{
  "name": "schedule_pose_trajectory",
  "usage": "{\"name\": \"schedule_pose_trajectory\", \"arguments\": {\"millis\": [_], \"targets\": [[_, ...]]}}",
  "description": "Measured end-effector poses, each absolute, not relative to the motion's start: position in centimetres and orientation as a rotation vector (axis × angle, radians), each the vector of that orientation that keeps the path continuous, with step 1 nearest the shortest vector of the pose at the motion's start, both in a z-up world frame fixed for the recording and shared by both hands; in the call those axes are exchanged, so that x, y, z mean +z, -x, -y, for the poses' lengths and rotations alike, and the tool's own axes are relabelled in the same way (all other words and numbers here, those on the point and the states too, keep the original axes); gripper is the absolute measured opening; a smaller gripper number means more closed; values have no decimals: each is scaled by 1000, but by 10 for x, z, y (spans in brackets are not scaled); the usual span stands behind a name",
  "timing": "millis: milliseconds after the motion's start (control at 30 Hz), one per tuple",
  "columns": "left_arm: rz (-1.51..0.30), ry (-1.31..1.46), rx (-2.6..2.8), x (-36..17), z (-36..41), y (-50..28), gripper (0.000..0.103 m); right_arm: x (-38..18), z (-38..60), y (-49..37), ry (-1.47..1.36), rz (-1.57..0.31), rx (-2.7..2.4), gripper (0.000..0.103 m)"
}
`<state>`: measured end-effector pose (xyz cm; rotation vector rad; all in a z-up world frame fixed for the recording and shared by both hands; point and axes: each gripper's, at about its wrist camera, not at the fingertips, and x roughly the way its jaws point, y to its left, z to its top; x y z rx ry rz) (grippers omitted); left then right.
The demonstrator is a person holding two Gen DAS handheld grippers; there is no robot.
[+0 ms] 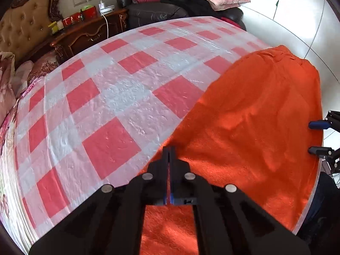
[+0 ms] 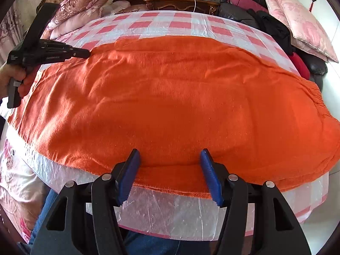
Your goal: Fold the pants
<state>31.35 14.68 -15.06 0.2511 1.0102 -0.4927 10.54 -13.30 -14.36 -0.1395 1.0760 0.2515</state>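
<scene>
Orange fleece pants [image 2: 170,97] lie spread lengthwise along the near edge of a table under a red-and-white checked plastic cover [image 1: 110,97]. The left gripper [image 1: 169,150], fingers pinched together, appears to clamp the fabric's far edge at one end; the right gripper [image 2: 170,170] gapes wide at the near hem, holding nothing. The pile looks soft, light and floppy, best taken at hems and corners

Home bedroom: bed [image 1: 106,89], tufted headboard [image 1: 23,27], nightstand [image 1: 89,31]
</scene>
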Motion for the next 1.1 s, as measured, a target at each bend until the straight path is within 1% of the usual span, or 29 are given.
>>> {"name": "schedule_pose_trajectory", "arguments": {"millis": [67, 200, 233, 300, 333, 367, 433, 500, 533, 567, 633, 733, 800, 833, 867, 900, 933, 967, 1000, 1033, 1100], "targets": [[-992, -253, -462, -148, -150, -322, 0, -145, 130, -105, 154, -1074, 251, 59], [-1000, -248, -437, -155, -151, -333, 0, -148, 124, -103, 185, -1054, 229, 67], [-995, -235, -425, -154, -151, -332, 2, -148, 124, -104, 192, -1051, 224, 69], [-977, -232, -393, -149, -154, -326, 18, -148, 125, -105, 199, -1055, 216, 74], [-952, -233, -373, -142, -157, -316, 36, -147, 128, -105, 189, -1068, 219, 74], [-918, -223, -353, -133, -162, -304, 44, -146, 129, -105, 179, -1075, 224, 74], [-855, -179, -283, -117, -174, -272, 44, -142, 138, -104, 161, -1048, 213, 74], [-816, -82, -268, -109, -181, -234, 47, -143, 146, -105, 165, -1032, 173, 76], [-810, -44, -261, -112, -178, -213, 51, -147, 150, -108, 157, -1047, 160, 77], [-809, -34, -252, -117, -173, -194, 52, -149, 154, -109, 135, -1046, 162, 80], [-826, -61, -226, -133, -158, -159, 53, -149, 154, -110, 136, -1044, 157, 81], [-884, -60, -134, -158, -161, -131, 57, -149, 149, -109, 190, -1024, 129, 87], [-863, -16, -74, -162, -180, -120, 64, -150, 151, -110, 179, -1025, 125, 88], [-857, 2, -54, -163, -193, -116, 64, -151, 153, -111, 162, -1035, 125, 88], [-864, -9, -18, -163, -204, -115, 68, -152, 155, -112, 145, -1042, 126, 88], [-863, -27, 14, -165, -218, -114, 73, -152, 156, -112, 141, -1041, 127, 89], [-864, -28, 64, -166, -236, -113, 84, -152, 155, -111, 148, -1035, 125, 90], [-871, -1, 116, -166, -257, -113, 86, -153, 155, -110, 155, -1029, 119, 92], [-881, 36, 168, -165, -276, -113, 86, -153, 155, -109, 158, -1023, 115, 92], [-881, 79, 219, -162, -296, -110, 83, -153, 155, -109, 155, -1021, 113, 92], [-837, 178, 225, -151, -322, -108, 81, -153, 156, -109, 144, -1021, 111, 92]]}}
